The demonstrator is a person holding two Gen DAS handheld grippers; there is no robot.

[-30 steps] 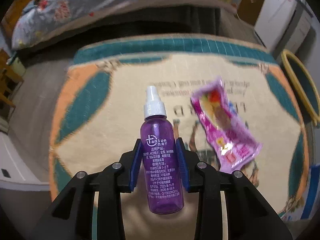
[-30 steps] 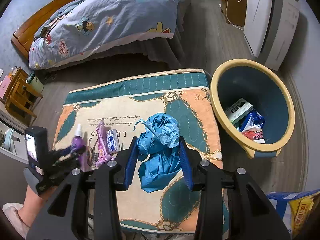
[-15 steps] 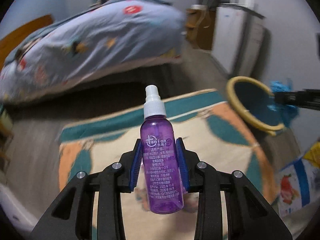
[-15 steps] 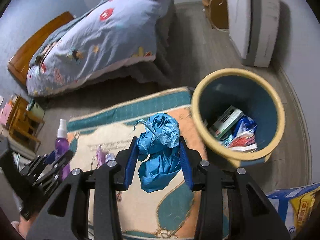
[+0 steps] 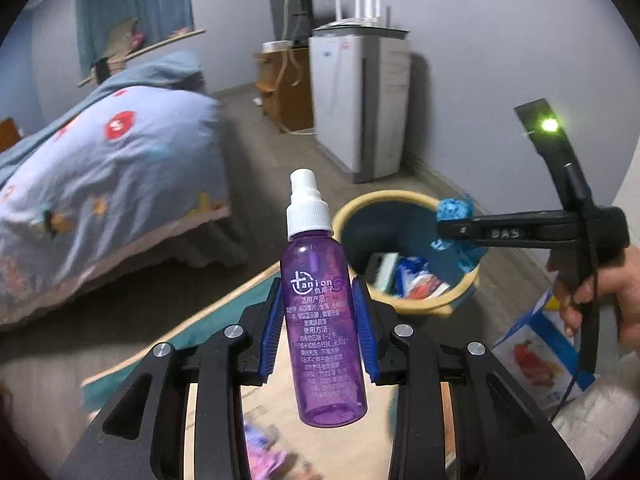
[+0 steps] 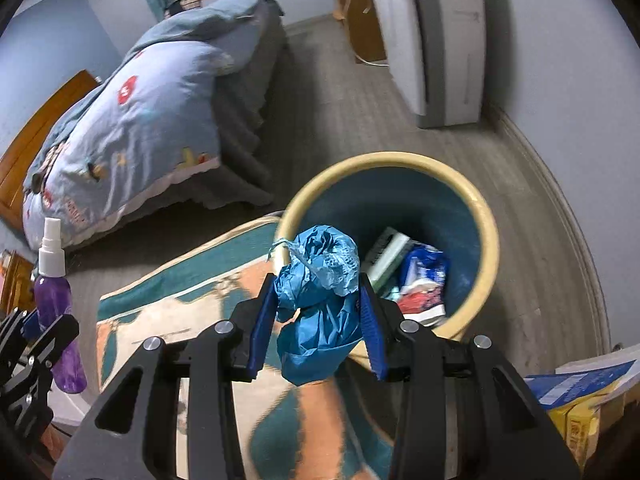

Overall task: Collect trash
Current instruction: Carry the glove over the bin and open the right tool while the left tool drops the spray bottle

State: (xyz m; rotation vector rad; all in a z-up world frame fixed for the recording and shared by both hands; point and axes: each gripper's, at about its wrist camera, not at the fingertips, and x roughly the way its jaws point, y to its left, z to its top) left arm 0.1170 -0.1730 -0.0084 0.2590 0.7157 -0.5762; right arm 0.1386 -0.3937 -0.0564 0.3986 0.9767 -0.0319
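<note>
Left wrist view: the left hand-held gripper [image 5: 319, 334] clamps an upright purple spray bottle [image 5: 320, 316]. Right wrist view: the right hand-held gripper [image 6: 318, 322] grips crumpled blue trash [image 6: 318, 304] just beside the bin [image 6: 486, 236], which holds other trash.

Left claw [image 5: 318, 334]: both blue pads clamped on a purple spray bottle [image 5: 320, 320], bottle upright between the fingers, angled downward. Right claw [image 6: 318, 316]: pads clamped on a crumpled blue wad [image 6: 320, 300], pointing steeply down. Bare hand [image 5: 600, 292] grips the right claw's handle.
</note>
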